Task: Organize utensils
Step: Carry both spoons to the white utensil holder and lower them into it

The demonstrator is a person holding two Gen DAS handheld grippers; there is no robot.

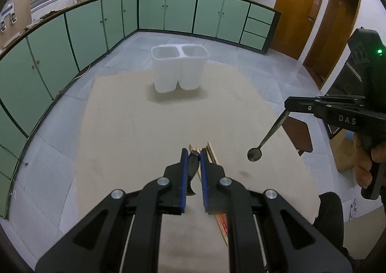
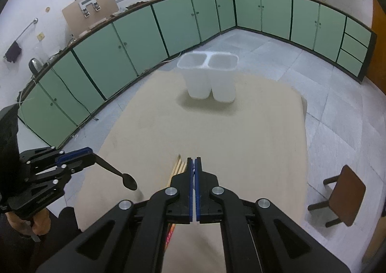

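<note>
Fingers (image 1: 183, 171) of both grippers pinching spoons, angled down over table (image 1: 144, 128)

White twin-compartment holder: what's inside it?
Both compartments of the holder look empty as far as the view reaches in; the translucent walls show no utensils, though the very bottoms are not clearly visible.

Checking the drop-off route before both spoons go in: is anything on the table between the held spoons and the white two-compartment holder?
Nothing visible. The bare tan table lies open between both held spoons and the white holder. The left gripper holds a dark spoon, the right gripper a metal spoon. The chopsticks lie nearer than the grippers.
</note>
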